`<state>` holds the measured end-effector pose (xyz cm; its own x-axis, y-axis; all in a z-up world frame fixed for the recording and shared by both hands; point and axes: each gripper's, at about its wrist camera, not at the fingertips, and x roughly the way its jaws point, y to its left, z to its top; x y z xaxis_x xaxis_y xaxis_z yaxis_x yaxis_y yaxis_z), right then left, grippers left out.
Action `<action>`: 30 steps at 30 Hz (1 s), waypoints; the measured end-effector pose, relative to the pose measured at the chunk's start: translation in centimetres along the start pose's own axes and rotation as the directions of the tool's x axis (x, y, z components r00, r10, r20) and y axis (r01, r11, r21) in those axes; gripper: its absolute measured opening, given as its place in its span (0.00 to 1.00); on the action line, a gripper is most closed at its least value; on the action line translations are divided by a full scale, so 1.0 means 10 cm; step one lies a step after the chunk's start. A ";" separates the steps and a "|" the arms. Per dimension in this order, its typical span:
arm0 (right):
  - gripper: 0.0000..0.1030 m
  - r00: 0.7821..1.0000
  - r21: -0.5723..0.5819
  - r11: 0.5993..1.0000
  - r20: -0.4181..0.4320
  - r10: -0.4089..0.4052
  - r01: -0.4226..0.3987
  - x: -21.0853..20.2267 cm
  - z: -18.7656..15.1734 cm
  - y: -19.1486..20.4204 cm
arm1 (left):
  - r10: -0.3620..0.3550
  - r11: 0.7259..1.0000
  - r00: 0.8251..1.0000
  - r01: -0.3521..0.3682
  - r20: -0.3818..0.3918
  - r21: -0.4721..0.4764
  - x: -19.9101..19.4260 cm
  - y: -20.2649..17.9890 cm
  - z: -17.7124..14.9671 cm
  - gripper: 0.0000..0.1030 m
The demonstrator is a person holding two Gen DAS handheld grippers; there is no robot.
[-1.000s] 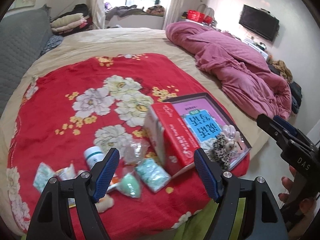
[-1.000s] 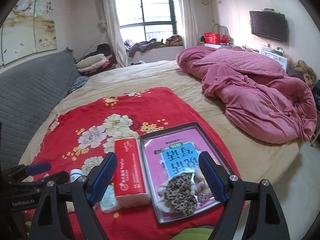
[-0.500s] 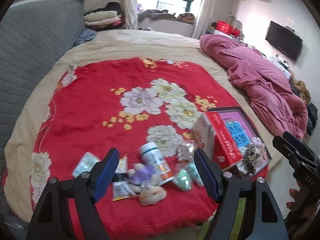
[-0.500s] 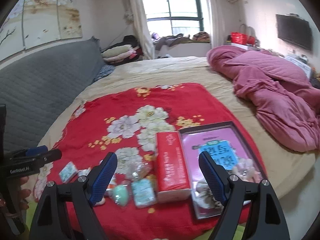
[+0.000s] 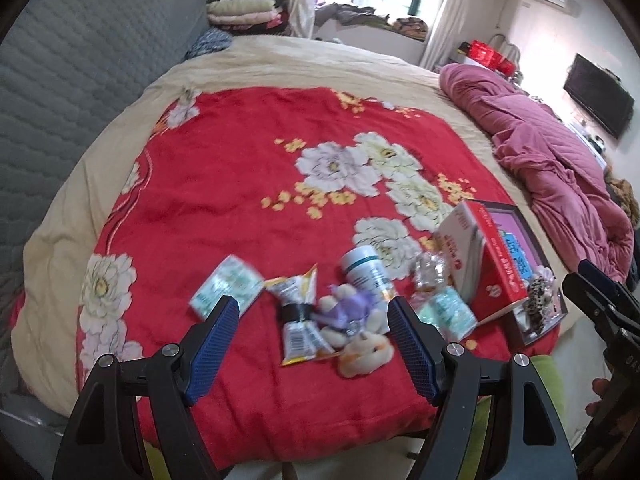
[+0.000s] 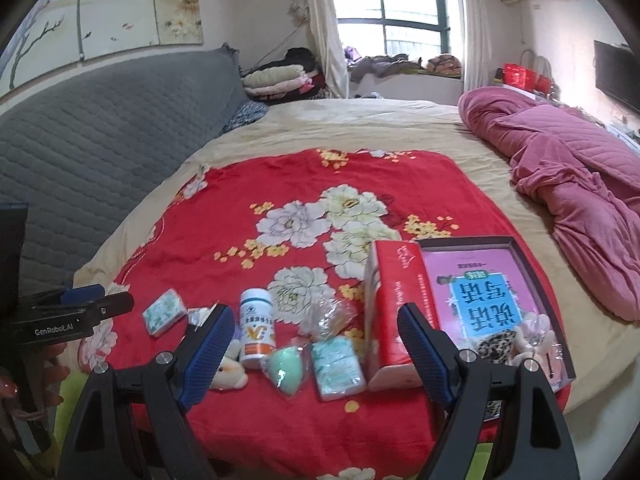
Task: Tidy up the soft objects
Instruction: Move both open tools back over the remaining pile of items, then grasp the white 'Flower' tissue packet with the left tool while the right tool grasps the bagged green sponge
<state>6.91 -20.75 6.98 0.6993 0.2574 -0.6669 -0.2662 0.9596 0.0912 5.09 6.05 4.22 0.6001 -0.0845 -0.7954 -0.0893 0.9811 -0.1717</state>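
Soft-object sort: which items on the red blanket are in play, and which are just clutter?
In play (soft):
plush toy
green sponge
tissue pack
small tissue packet
leopard plush in the tray

Lying about:
pill bottle
snack packet
red tissue box
pink quilt

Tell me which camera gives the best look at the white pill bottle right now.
The right wrist view. The pill bottle lies sharp there, cap and orange label readable, beside the green sponge. In the left wrist view the bottle is motion-blurred, and the plush toy covers its near end.
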 end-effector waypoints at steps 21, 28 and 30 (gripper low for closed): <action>0.81 0.982 -0.081 0.994 -0.182 0.052 -0.068 0.68 -0.44 0.29 | 0.021 0.997 0.986 -0.032 -0.163 -0.065 0.63 0.35 -0.43 0.76; 0.81 0.970 -0.092 0.993 -0.237 0.051 -0.074 0.92 -0.58 0.29 | 0.082 0.990 0.984 -0.099 -0.158 -0.101 0.84 0.69 -0.32 0.76; 0.81 0.966 -0.097 0.992 -0.253 0.050 -0.076 0.99 -0.62 0.30 | 0.097 0.989 0.982 -0.114 -0.163 -0.097 0.93 0.76 -0.28 0.76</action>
<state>8.92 -16.06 -3.91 0.4947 0.2677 -0.8268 -0.3817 0.9216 0.0700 7.77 12.25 -6.06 0.4506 -0.0164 -0.8926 -0.2341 0.9627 -0.1358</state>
